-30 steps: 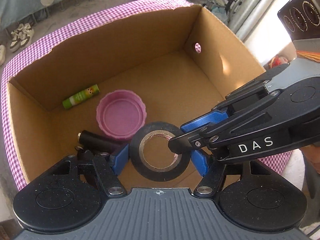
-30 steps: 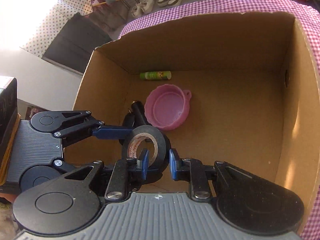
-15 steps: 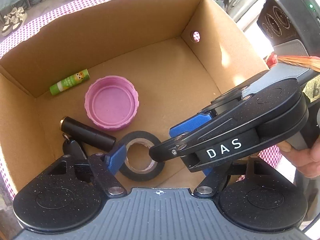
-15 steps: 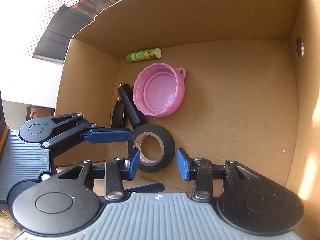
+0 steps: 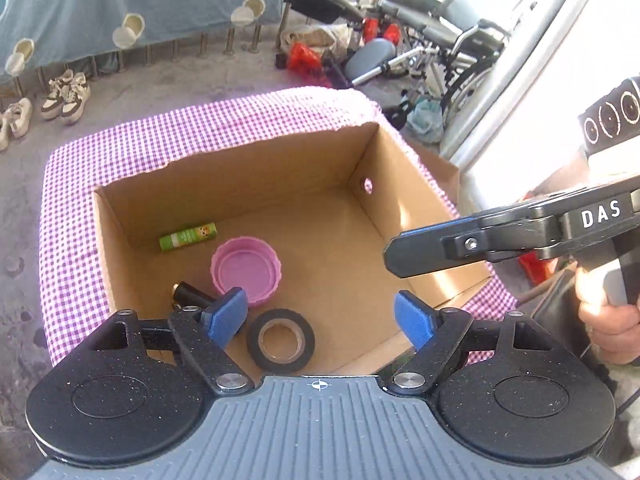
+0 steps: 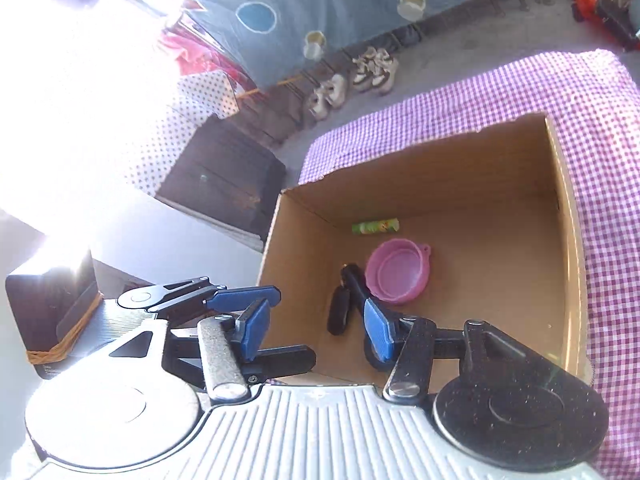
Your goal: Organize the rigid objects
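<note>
We hold our left claw [image 5: 320, 316] and right claw [image 6: 316, 332] above the cardboard box [image 5: 240, 172], both opening with nothing between them, since the black tape roll [image 5: 281, 340] lies flat inside by the pink lid [image 5: 246, 266]

checked cloth [image 5: 208, 136] under box | shoes [image 5: 64, 96] on floor | wheelchair [image 5: 452, 40] behind

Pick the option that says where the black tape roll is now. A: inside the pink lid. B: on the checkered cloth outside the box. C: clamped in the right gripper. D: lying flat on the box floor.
D: the black tape roll lies flat on the floor of the cardboard box, near the pink lid, touched by neither gripper.
</note>
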### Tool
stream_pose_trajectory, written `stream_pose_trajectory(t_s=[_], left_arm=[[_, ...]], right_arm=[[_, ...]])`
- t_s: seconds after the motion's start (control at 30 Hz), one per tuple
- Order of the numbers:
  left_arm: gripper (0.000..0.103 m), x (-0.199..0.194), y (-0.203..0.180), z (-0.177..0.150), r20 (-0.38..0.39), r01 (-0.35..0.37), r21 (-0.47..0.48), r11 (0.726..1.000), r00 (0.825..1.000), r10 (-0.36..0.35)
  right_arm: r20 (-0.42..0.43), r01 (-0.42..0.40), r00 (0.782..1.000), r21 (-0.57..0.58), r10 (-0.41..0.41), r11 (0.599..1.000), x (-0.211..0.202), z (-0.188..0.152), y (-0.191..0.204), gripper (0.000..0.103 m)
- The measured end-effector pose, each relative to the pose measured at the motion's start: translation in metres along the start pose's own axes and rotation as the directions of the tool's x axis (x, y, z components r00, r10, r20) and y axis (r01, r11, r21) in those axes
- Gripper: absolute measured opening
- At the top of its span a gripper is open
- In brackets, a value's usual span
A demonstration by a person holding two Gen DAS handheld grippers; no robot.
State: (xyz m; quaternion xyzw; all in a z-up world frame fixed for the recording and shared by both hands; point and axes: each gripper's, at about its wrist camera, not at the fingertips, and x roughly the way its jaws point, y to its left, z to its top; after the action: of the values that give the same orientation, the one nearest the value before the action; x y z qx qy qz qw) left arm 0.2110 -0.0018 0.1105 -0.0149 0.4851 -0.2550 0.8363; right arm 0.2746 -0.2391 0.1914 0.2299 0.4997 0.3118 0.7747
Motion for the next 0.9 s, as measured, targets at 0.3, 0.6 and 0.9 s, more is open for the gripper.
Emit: stream_pose_trajectory(t_s=[0.3, 0.6, 0.9], left_arm=[[0.098, -0.063, -0.034, -0.041, 0.215, 0.037, 0.027, 0.999, 0.976, -0.042], [0.101, -0.044, -0.054, -0.103, 0.299, 0.080, -0.038, 0.996, 0.952, -0.065], [0.102, 0.006, -0.084, -0.140, 0.288, -0.077, 0.005, 0.997, 0.955, 0.072]], right_arm=[[0.243, -0.047, 0.967, -0.122, 0.075, 0.991, -0.090, -0.060, 0.038, 0.074], [0.431, 0.157, 0.897, -0.097, -0.101, 0.983, -0.103, -0.153, 0.018, 0.090], [0.442, 0.384, 0.826, 0.015, -0.351, 0.923, -0.080, -0.205, -0.006, 0.103]])
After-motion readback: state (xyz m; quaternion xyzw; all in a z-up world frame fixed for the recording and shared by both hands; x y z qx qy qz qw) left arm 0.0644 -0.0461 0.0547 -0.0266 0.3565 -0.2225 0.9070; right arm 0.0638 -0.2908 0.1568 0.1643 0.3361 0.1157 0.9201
